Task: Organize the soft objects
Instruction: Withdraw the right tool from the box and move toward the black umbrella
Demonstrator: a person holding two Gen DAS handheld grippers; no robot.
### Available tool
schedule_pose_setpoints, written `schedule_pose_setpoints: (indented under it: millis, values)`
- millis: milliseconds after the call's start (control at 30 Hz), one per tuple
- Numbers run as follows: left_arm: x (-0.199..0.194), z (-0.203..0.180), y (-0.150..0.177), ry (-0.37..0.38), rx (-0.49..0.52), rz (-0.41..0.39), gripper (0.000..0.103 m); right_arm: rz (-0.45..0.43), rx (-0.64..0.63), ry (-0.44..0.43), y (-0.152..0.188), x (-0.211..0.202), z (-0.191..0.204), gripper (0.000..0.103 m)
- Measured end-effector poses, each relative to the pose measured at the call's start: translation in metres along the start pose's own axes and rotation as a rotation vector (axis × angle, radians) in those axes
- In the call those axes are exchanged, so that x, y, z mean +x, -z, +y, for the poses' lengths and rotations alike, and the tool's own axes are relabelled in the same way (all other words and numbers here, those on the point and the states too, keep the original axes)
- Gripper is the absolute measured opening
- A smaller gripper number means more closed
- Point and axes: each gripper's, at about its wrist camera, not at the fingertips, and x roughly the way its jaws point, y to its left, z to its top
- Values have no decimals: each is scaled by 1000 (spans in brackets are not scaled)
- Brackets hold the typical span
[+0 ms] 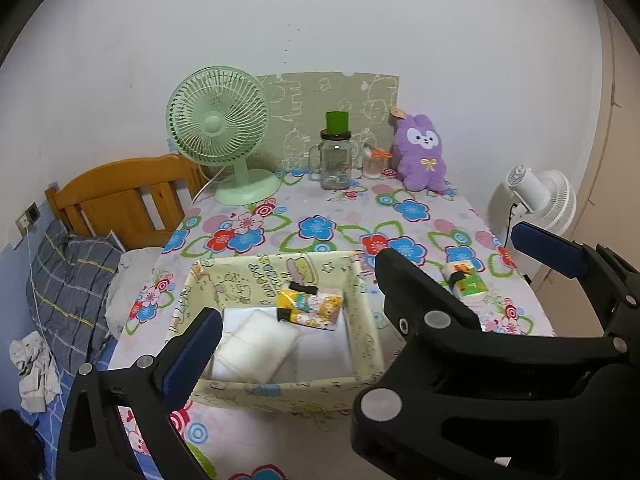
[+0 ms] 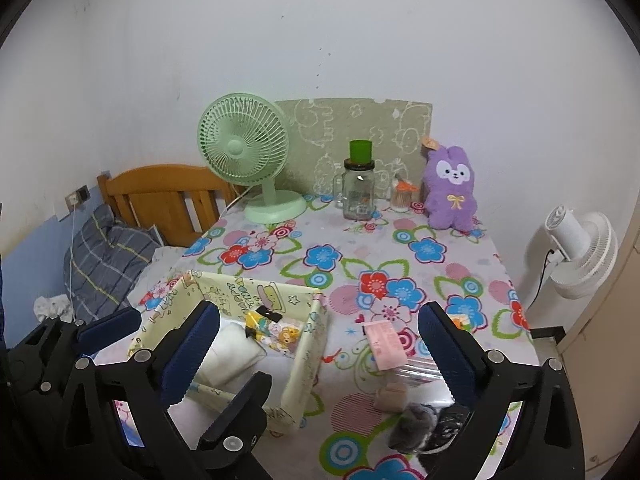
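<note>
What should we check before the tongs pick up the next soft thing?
1. Left tongs empty and open: ok.
2. Right tongs empty and open: ok.
3. Room left in fabric storage box: ok, white padded pack and yellow tissue pack leave bare floor.
4. Green tissue pack still outside the box: not ok.
5. Purple plush bunny still at the table's far edge: not ok.
6. Grey fuzzy thing identified: cannot tell.
</note>
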Motion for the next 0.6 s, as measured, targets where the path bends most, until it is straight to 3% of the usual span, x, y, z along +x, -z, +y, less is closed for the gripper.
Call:
schedule_pose_setpoints:
  millis: [600]
  values:
    - [-5,-48,19,45,23,-16,102,-23,9,62,27,-25,-40,103]
